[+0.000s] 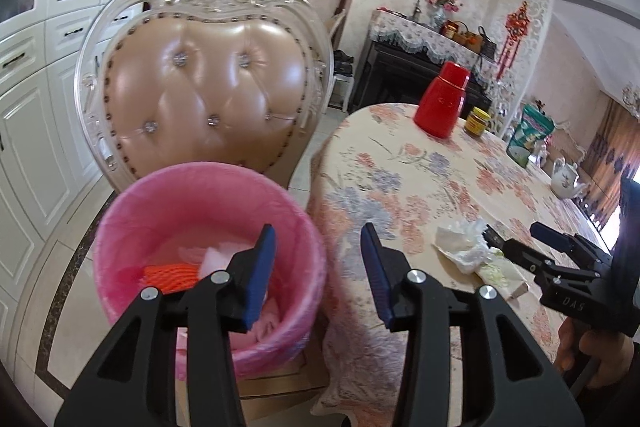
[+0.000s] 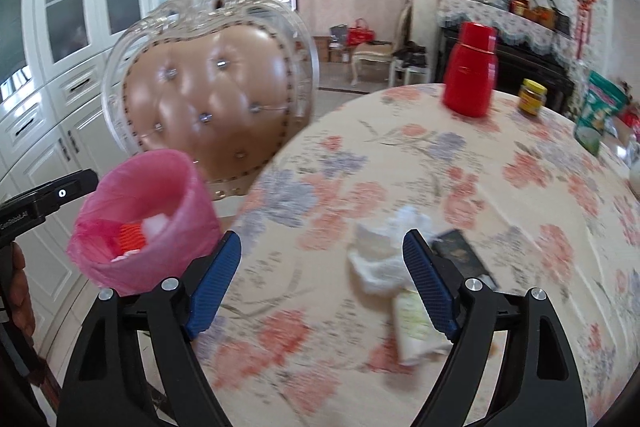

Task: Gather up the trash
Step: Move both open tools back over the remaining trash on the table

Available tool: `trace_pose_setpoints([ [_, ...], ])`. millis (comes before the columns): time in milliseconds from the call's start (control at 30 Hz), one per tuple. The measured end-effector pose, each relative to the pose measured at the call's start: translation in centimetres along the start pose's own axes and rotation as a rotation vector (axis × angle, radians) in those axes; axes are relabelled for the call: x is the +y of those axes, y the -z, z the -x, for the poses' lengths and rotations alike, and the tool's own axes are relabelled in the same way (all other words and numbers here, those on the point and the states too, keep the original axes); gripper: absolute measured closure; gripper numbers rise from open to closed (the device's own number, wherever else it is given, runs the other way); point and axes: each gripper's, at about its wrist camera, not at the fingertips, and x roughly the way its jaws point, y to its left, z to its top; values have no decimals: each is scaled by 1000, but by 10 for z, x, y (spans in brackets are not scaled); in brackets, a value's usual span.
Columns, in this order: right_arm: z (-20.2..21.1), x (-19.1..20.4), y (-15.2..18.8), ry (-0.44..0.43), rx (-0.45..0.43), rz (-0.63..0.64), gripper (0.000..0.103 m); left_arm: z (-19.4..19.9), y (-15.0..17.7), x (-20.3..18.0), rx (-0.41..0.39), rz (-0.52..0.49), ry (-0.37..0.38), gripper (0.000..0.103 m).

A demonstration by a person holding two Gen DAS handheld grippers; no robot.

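A pink-lined trash bin [image 1: 120,211] [image 2: 192,195] stands on the floor beside the round floral table [image 1: 400,167] [image 2: 360,155]; orange and white scraps lie inside it. My left gripper [image 1: 318,231] is open and empty, over the gap between bin and table edge. On the table lie a crumpled white tissue [image 1: 460,243] [image 2: 376,263], a pale wrapper [image 2: 412,323] and a dark flat packet [image 2: 460,255]. My right gripper [image 2: 322,239] [image 1: 514,231] stands wide open just above the trash, gripping nothing; the tissue lies against its right finger.
A padded chair [image 1: 208,87] [image 2: 208,87] stands behind the bin. A red flask [image 1: 440,103] [image 2: 472,75], a yellow-lidded jar [image 1: 478,121] [image 2: 532,97], a green bag [image 1: 530,135] and a teapot [image 1: 564,179] stand further back on the table. White cabinets [image 1: 36,99] line the left.
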Motion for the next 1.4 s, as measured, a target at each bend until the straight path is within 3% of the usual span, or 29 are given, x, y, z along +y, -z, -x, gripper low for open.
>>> trace_pose_setpoints([
  [333, 11, -73, 20, 72, 5, -97, 24, -16, 1, -46, 24, -54, 36, 59],
  [667, 8, -119, 31, 117, 26, -155, 24, -35, 2, -85, 48, -97, 71, 59],
  [967, -13, -144, 35, 142, 80, -165, 24, -54, 5, -115, 76, -127, 115, 59],
  [1400, -52, -148, 32, 131, 162, -131, 24, -71, 3, -125, 102, -129, 125, 55],
])
